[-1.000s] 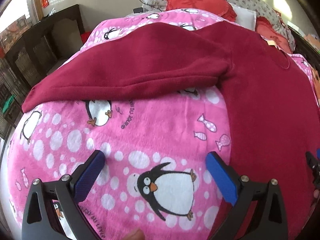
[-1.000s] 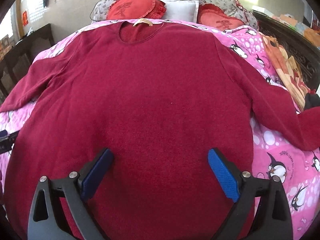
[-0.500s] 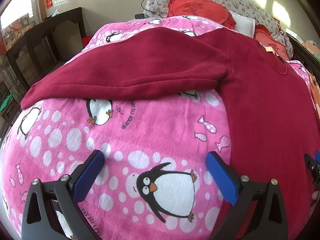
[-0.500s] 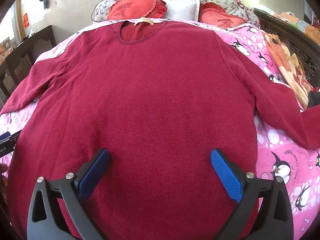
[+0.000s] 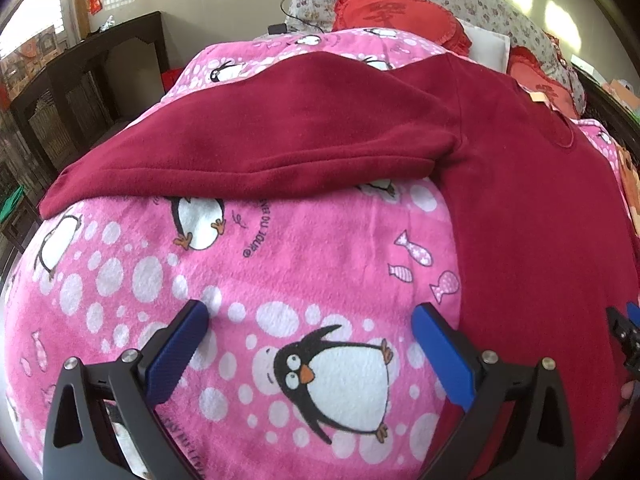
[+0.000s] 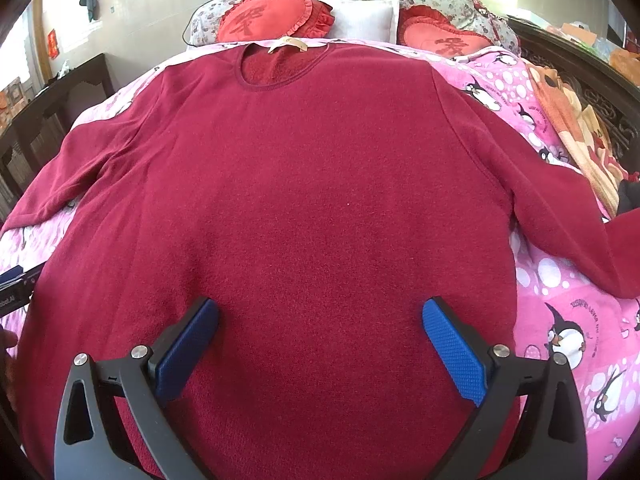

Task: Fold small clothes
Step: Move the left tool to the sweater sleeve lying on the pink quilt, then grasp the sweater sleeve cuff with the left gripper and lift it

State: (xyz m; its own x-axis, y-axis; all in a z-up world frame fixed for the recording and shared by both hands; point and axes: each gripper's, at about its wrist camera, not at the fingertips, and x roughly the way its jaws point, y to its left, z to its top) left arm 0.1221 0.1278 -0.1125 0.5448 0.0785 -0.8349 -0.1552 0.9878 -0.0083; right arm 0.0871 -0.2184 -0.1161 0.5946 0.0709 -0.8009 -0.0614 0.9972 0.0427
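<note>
A dark red long-sleeved fleece top (image 6: 312, 200) lies flat, sleeves spread, across the pink penguin-print blanket (image 5: 280, 264), while the left gripper (image 5: 310, 344) and right gripper (image 6: 320, 340) hover with jaws spread, empty.

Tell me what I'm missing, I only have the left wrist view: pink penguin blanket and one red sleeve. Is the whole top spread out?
Observer: Yes. In the right wrist view the red top lies flat, neckline toward the pillows, both sleeves out to the sides.
Operator: Where is the right tool?
Observer: The right tool is open over the top's lower middle, gripping nothing.
Operator: Does the other sleeve lie on the bed?
Observer: The far sleeve runs across the penguin blanket toward the bed's right side; its cuff is cut off by the frame edge.
Operator: Anything beside it?
Observer: An orange patterned cloth lies along that edge.
</note>
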